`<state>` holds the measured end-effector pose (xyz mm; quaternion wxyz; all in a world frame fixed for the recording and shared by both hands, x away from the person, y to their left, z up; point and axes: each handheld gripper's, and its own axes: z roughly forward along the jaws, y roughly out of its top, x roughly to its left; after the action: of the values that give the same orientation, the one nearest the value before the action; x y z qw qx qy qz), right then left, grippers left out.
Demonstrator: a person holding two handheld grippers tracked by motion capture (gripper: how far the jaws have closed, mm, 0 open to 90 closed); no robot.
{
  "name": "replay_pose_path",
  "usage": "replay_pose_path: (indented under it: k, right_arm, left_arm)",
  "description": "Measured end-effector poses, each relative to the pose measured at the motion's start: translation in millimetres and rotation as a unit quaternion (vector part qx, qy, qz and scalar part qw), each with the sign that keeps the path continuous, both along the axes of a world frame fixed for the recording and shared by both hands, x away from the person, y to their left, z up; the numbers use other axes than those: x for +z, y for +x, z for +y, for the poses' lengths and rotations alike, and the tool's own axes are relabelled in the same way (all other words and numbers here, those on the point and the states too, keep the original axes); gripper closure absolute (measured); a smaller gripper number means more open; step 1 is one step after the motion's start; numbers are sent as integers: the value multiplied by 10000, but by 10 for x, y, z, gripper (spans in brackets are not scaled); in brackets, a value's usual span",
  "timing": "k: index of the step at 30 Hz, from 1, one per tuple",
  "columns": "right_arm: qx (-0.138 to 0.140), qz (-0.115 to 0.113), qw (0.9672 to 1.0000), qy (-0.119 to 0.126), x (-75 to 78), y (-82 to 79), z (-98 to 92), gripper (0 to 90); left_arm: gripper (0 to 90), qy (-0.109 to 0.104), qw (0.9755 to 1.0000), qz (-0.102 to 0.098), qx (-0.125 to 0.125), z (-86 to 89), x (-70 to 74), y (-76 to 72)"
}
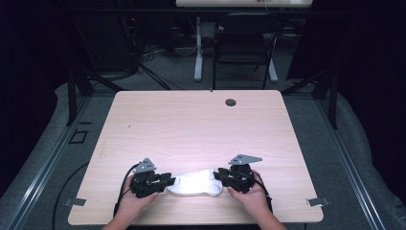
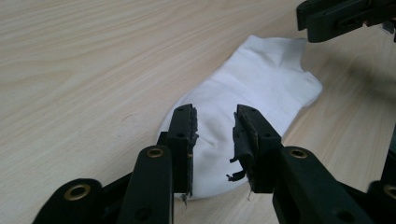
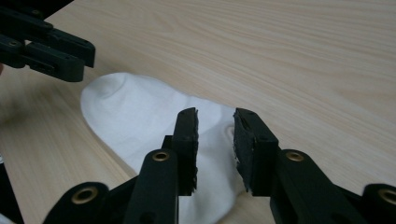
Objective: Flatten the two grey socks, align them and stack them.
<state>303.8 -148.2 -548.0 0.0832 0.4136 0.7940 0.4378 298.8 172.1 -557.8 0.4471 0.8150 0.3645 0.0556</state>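
Sock (image 1: 196, 183): laid flat near the table's (image 1: 201, 124) front edge, between both claws | left claw (image 2: 215, 135): parted, nothing held | right claw (image 3: 215, 135): parted, nothing held | risk: sock could be bunched if pushed.

1. The left gripper (image 1: 168, 183) is sitting low at the near edge of the surface, held by the left hand (image 1: 136, 201), its jaws pointing right and standing parted.
2. The right gripper (image 1: 219, 175) is facing it from the right, held by the right hand (image 1: 251, 194), its jaws also standing apart.
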Motion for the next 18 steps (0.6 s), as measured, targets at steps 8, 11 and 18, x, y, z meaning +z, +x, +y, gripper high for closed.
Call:
replay_pose_path:
  k: [8, 11, 18]
  right_arm:
    - [371, -5, 9986, -384, -132, -1, 190, 630]
    - [391, -44, 9982, -459, -157, -4, 192, 612]
    - [397, 41, 9963, -767, -241, -18, 201, 604]
  left_arm:
    - [608, 331, 9992, -1, -220, -92, -129, -3]
    - [586, 323, 9992, 81, -207, -84, -156, 10]
    - [559, 383, 9989, 125, -243, -76, -215, 14]
